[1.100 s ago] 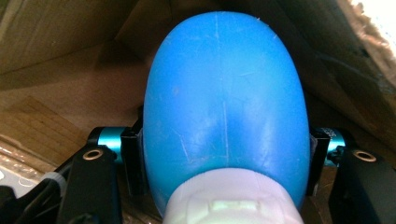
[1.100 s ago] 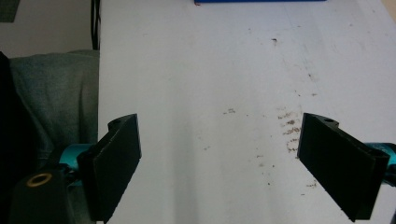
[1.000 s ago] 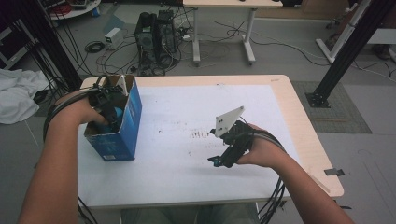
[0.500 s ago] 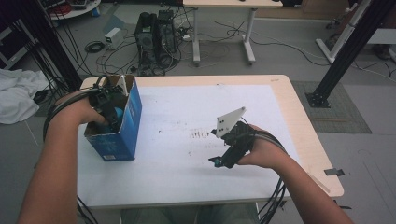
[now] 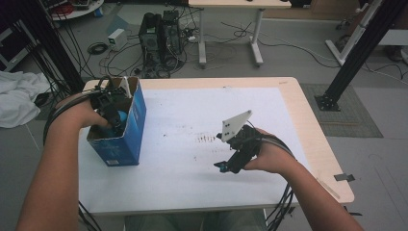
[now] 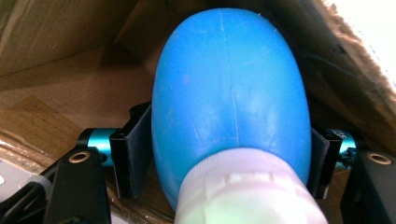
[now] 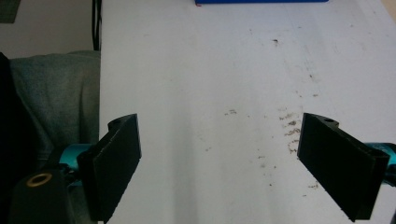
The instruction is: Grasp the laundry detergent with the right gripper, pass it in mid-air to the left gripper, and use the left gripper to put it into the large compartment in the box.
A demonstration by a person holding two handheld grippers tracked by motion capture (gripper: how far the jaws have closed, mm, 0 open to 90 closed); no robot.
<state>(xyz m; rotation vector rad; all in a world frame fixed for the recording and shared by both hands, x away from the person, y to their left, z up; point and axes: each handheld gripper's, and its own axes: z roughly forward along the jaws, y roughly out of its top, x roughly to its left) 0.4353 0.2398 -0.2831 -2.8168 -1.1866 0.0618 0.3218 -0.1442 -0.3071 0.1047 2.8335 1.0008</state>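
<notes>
Two grippers barely move from a second ago. Left gripper (image 6: 231, 158) stays clamped on the blue bulb (image 6: 231, 98) inside the blue box (image 5: 126, 139); right gripper (image 7: 233, 168) hovers wide apart over the table (image 5: 192, 187), so the lift-out seems paused.

High view: fixed above person's side, faces forward and down, takes in whole white-topped wooden bench (image 5: 288, 96) plus grey floor beyond far edge

Left gripper view: rides left gripper (image 5: 113, 111), looks down inside open blue cardboard box (image 5: 126, 139) near bench's left edge; very close on smooth blue egg-shaped object (image 6: 231, 93) between its black jaws

Right gripper view: rides right gripper (image 7: 233, 168), low over white top, faces toward box

Shared: high and right gripper views both show speckled brown marks (image 5: 207, 138) mid-bench, box's blue side (image 7: 261, 1)
</notes>
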